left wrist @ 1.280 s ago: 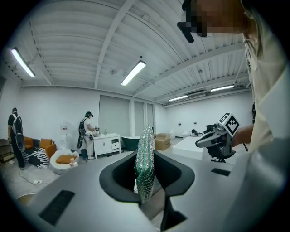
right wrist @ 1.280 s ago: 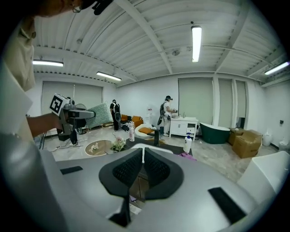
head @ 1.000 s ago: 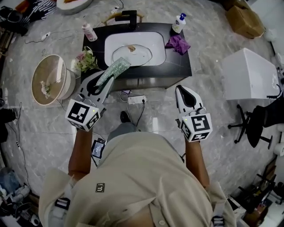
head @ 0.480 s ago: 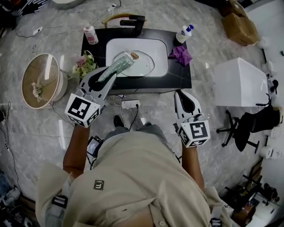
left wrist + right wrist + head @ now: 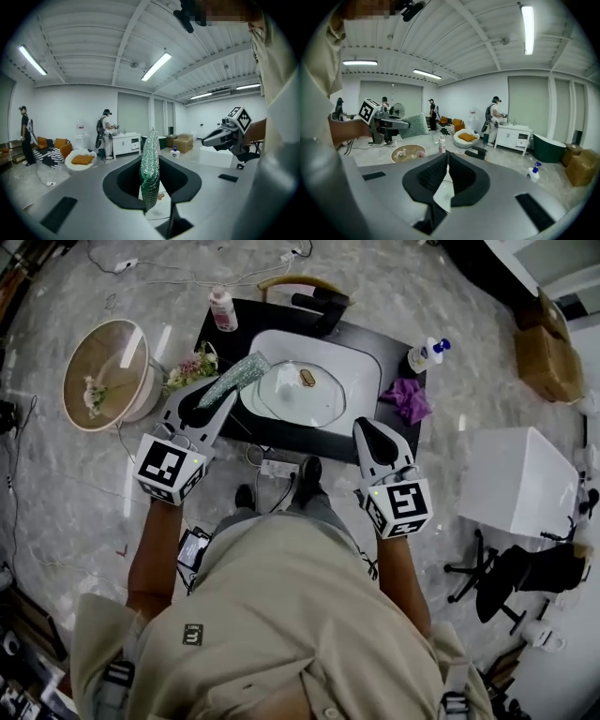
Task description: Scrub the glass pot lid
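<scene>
Grips a green, glittery scrub pad [image 5: 150, 171] in the left claw [image 5: 221, 401], jaws pinched on its lower part, with most of the pad jutting out past the tips. Carries nothing in the right claw [image 5: 367, 430]: jaws pressed together at the tips, with only a thin slit lower down. Holds both claws raised side by side, well apart from each other, just short of a black desk [image 5: 396, 362] with a white sink [image 5: 361, 367] set into it.

Faces the glass pot lid [image 5: 302, 395], lying flat in that sink, ahead of both claws and between their lines, nearer the left claw than the right. Shows a small brownish knob [image 5: 307, 378] at the lid's middle. From the head view, lays the pad's far end across the sink's near left rim, apart from the lid; cannot tell how high above the rim.

Beyond the lid, at the desk's far edge, meets a black faucet [image 5: 323, 301]. Ahead of the right claw and a little to its right, finds a purple cloth [image 5: 405, 397] crumpled on the desk and, just past it, a white pump bottle [image 5: 427, 354] with a blue top. Ahead of the left claw, passes a small bunch of flowers [image 5: 192, 368] at the desk's left edge and, farther on, a pink bottle [image 5: 222, 308] near the far left corner. Left of the left claw, down on the floor, takes in a round tan tray [image 5: 103, 374]. Right of the right claw, well apart, a white box [image 5: 520, 482] on the floor.
</scene>
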`<state>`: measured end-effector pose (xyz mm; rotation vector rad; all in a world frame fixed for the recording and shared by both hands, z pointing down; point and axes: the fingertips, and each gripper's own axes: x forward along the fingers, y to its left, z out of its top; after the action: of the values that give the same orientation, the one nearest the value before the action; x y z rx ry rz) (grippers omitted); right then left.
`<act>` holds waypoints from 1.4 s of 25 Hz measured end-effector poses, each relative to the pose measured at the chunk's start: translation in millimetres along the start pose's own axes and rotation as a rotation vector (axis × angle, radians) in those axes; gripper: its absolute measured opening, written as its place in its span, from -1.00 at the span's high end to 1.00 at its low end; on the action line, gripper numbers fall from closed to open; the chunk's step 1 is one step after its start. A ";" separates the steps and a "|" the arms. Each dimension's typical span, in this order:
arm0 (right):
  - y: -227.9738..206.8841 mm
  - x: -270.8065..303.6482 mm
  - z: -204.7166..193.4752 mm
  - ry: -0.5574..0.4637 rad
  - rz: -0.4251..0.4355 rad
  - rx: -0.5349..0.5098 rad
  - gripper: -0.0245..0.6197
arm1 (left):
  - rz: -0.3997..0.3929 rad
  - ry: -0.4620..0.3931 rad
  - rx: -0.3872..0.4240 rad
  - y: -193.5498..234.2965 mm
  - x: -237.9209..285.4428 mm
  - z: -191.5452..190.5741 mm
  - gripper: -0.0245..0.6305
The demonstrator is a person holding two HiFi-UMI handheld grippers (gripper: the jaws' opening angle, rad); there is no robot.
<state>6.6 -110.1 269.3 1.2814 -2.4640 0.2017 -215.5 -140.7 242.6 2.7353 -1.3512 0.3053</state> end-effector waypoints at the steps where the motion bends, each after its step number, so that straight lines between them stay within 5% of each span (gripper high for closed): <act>1: -5.4 9.8 1.9 0.000 0.043 -0.013 0.83 | 0.035 0.020 -0.011 0.9 3.8 -1.0 0.63; 6: -57.2 47.2 18.8 -0.037 0.159 -0.048 0.83 | 0.143 0.113 0.006 -2.0 44.4 -6.7 0.63; 12: -87.2 75.0 -7.5 0.017 0.279 -0.045 0.83 | 0.226 0.222 0.022 -7.3 87.6 -31.3 0.63; 27: -107.1 98.6 -106.2 0.194 0.337 0.046 0.84 | 0.200 0.566 0.024 -0.4 149.7 -180.6 0.63; 35: -104.3 100.8 -138.7 0.252 0.336 0.067 0.83 | 0.166 0.753 0.138 0.7 162.3 -243.8 0.63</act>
<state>72.4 -207.9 431.7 0.8000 -2.4493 0.5017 -155.1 -229.6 515.1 2.1934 -1.3337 1.3141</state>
